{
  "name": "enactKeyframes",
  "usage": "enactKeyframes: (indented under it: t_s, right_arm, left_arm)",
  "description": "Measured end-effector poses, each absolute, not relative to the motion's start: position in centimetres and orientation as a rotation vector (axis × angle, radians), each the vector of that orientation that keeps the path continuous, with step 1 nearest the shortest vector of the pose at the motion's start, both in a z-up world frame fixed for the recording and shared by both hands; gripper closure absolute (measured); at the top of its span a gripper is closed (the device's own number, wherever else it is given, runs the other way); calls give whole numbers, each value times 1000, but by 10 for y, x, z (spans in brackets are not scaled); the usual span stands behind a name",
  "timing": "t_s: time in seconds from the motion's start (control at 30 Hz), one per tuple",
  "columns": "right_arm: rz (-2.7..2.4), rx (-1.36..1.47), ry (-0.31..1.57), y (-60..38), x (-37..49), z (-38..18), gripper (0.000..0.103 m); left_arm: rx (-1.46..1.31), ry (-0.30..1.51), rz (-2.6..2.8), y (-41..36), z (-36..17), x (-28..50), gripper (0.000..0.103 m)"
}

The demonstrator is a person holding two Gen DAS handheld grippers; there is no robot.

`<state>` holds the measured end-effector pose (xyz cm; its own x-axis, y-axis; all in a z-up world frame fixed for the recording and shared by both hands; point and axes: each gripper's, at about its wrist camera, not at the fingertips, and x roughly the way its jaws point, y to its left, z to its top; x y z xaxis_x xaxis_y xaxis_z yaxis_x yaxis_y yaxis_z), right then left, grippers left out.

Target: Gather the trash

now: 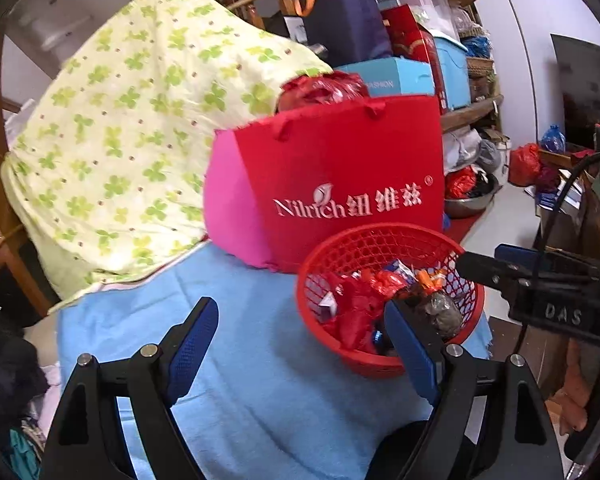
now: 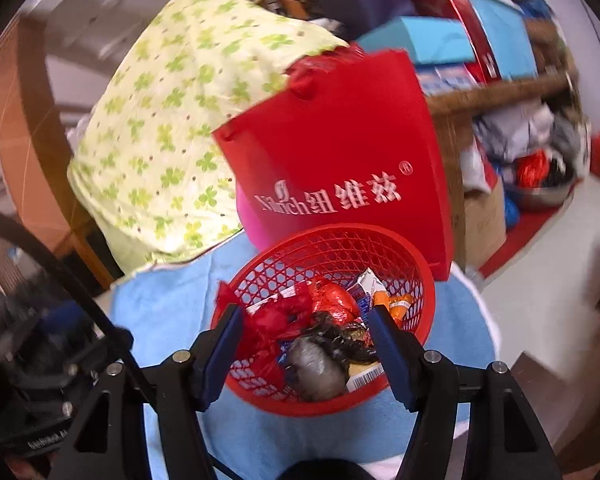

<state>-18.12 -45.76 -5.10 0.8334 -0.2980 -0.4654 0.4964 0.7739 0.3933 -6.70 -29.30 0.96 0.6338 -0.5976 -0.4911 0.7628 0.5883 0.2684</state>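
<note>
Hovering over red basket [image 2: 328,320] of trash [image 2: 320,332] on blue cloth [image 1: 240,360]: left gripper [image 1: 300,320] jaws wide, empty; right gripper [image 2: 306,328] jaws apart, nothing gripped; red bag [image 1: 340,176] just behind

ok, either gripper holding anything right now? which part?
Nothing is held. The left gripper is open over the blue cloth; the right gripper is open above the red basket, touching no trash.

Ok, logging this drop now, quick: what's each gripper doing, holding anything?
Left gripper: open, holding nothing, over the blue cloth.
Right gripper: open, holding nothing, above the red basket of trash.
</note>
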Motion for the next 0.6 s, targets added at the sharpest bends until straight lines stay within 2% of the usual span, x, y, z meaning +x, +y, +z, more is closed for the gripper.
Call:
enactKeyframes:
  t_s: [0.27,0.5,0.57,0.6]
  right_arm:
    - [-442,407,351,-417,-189,-7,31]
    - [-485,309,395,-393,-185,8,30]
    - [-482,281,414,-385,-185,11,30]
    - [-481,271,419,-382,-185,12,31]
  left_arm:
    - [448,330,-758,-263,31,-75,17]
    - [411,319,-715,-243,44,-74,17]
    - [400,319,-703,-237,47,-75,6]
    - [392,313,-697,-234,49,-75,5]
